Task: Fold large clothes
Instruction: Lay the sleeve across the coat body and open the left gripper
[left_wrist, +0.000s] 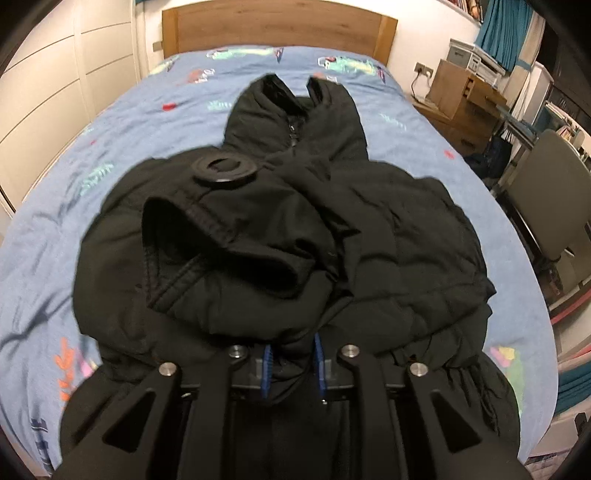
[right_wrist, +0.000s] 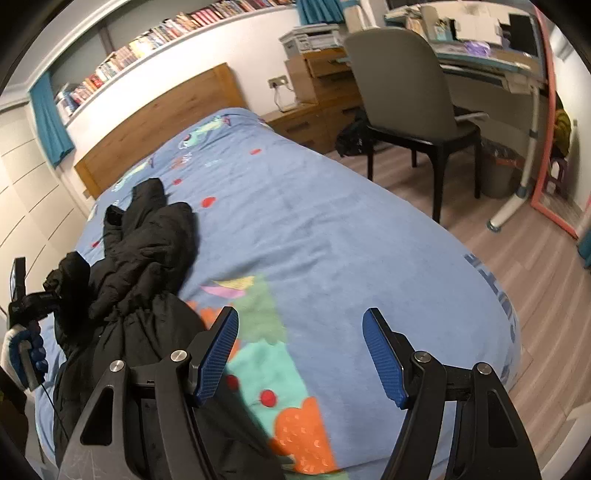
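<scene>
A black padded jacket (left_wrist: 388, 229) lies on the blue patterned bed cover (left_wrist: 155, 122), collar toward the headboard, with a sleeve folded over its front. My left gripper (left_wrist: 293, 363) is shut on the jacket's lower part, its blue pads buried in the fabric. In the right wrist view the jacket (right_wrist: 147, 236) is bunched at the left. My right gripper (right_wrist: 301, 356) is open and empty above the bed cover (right_wrist: 332, 236), to the right of the jacket. The gloved hand with the left gripper (right_wrist: 26, 310) shows at the far left.
A wooden headboard (left_wrist: 277, 29) stands at the far end. A grey chair (right_wrist: 402, 92), wooden drawers (right_wrist: 314, 81) and a desk stand on the bed's right. White wardrobe doors (left_wrist: 55, 81) run along the left. Wooden floor (right_wrist: 535, 295) lies beside the bed.
</scene>
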